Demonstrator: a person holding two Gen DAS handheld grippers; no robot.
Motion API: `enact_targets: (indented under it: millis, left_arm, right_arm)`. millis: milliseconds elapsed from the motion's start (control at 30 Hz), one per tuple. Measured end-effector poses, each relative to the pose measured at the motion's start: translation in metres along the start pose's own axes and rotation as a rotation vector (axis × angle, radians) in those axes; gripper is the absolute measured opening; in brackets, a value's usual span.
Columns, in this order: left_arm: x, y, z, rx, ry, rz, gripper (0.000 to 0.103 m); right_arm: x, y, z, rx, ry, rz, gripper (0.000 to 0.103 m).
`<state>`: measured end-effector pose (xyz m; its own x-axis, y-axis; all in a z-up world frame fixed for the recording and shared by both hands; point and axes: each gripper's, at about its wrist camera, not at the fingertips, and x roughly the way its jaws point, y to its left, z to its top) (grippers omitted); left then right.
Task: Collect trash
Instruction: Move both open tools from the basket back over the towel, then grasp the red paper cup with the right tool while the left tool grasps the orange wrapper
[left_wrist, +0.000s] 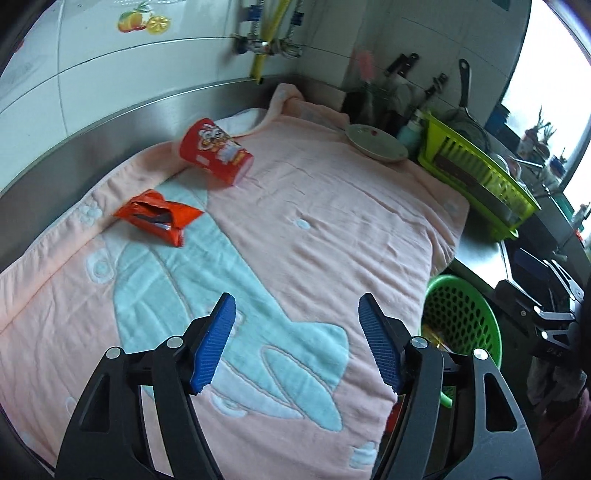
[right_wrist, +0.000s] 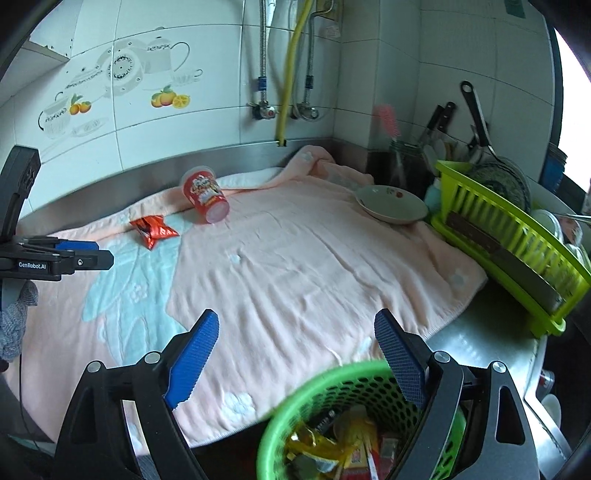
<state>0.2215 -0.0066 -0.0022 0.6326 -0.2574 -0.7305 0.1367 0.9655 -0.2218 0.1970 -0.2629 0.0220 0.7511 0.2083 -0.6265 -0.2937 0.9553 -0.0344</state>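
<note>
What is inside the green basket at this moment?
The green basket holds crumpled yellow and red wrappers and a dark packet. Its bottom and any deeper layers are hidden under that trash, and the right tool covers part of its rim.

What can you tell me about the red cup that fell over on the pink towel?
The red plastic snack cup has a cartoon picture and yellow lettering on its side. It lies tipped over on the pink towel, near the steel back edge of the counter, its pale end pointing towards the cameras. Whether that end is open is unclear. A torn red wrapper lies close by, not touching. No gripper touches the cup.
</note>
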Motion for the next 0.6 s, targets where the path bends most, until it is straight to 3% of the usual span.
enact_targets:
  millis: [367, 600]
  left_arm:
    - [-0.02, 0.065, 0.037, -0.074, -0.028, 0.085, 0.069]
    - [-0.025, 0.108, 0.057, -0.121, -0.042, 0.126, 0.07]
  right_arm:
    - [0.03, 0.034, 0.087, -0.082, -0.038, 0.074, 0.087]
    - [0.079, 0.066, 0.133, -0.158, -0.013, 0.127, 0.088]
